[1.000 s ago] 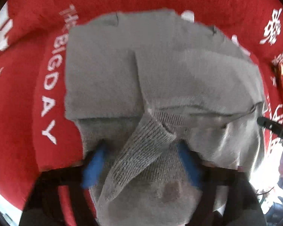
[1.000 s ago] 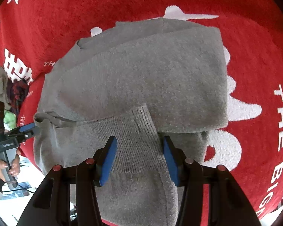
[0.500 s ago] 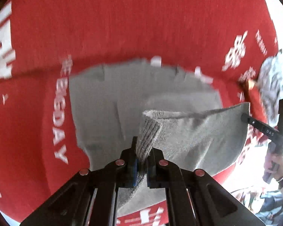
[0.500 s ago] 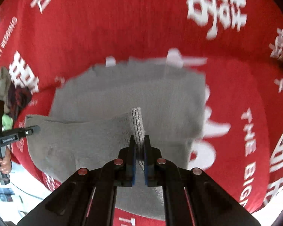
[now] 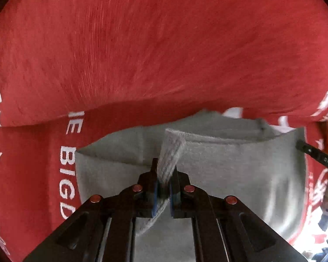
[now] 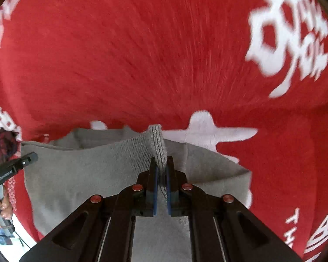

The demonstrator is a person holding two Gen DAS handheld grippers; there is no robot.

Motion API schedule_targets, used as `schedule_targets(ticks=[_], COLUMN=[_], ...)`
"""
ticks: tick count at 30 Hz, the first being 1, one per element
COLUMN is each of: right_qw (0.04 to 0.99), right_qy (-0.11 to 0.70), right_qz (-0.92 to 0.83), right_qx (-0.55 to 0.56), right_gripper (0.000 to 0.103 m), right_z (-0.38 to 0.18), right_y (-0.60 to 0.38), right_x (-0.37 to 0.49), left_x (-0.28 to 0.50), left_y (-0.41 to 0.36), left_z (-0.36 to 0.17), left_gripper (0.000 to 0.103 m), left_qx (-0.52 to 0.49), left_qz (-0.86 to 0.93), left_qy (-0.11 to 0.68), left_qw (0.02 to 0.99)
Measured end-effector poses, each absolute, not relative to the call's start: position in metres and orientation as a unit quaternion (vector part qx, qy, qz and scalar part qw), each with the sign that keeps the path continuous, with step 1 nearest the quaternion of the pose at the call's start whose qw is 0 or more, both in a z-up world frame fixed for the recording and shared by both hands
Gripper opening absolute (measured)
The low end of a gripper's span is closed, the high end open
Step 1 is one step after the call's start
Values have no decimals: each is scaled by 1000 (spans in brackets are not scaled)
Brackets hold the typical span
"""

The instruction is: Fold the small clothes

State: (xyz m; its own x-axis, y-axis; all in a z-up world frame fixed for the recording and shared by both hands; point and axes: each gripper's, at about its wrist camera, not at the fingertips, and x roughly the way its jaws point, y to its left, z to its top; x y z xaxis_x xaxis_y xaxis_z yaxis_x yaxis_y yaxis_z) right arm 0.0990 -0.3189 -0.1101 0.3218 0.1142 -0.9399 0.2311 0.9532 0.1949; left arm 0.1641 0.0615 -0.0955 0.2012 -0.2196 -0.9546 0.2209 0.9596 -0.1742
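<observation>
A grey knit garment (image 5: 240, 172) lies on a red cloth (image 5: 142, 54) with white lettering. My left gripper (image 5: 164, 174) is shut on a ribbed edge of the garment (image 5: 170, 150) and holds it lifted over the rest. My right gripper (image 6: 161, 170) is shut on the other ribbed corner (image 6: 158, 144) of the same garment (image 6: 87, 170), also lifted. The lifted hem stretches between both grippers. The right gripper shows at the right edge of the left wrist view (image 5: 312, 152); the left gripper shows at the left edge of the right wrist view (image 6: 15, 168).
The red cloth (image 6: 142, 43) covers the whole surface, with large white characters (image 6: 288, 32) at the far right. A dark bundle of other clothes (image 6: 2, 139) sits at the left edge. The cloth's near edge and floor show at the lower left (image 6: 6, 238).
Both grippers closed on the garment's ribbed hem, lifted it and carried it forward over the rest of the garment. The view now tilts further towards the far side of the red cloth.
</observation>
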Motion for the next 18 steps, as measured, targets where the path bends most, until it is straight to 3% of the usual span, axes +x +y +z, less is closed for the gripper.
schedule_targets(ticks=[2,3,4,6,7,8,9,14,18], right_qw=[790,785,779,778,778,776,775,794,796], right_qy=[590,595,598,594,593,596,595,570,575], right_qz=[-44,-47,-50,-62,-74,-101,-114,-94,-34], right_qx=[159,168,179,196,194,181,178,192,188], right_gripper=[7,7,7,6,8,22,27,25,22], right_z=[-129,-137,-143,-145,-142,-137,-133,-97,-90], right_y=[-322,-324,-327,-333,-335,-339,-342,-342,-309], right_x=[102,103,103,103,103,103,102,79,49], left_x=[170,172,174,178,179,180,180,156,120], left_y=[64,66,70,81,87,93,100,106,88], left_z=[-111,-115,-117,-109,-104,-99,-93,-61,-67], left_gripper=[7,22,45,68,68,68,68,68,68], left_qx=[8,10,16,39,41,37,30,24,16], left_qz=[-121,-112,-94,-43,-31,-28,-29,-89,-137], left_qy=[628,633,632,612,604,605,610,608,626], left_qw=[768,766,769,789,795,795,791,789,768])
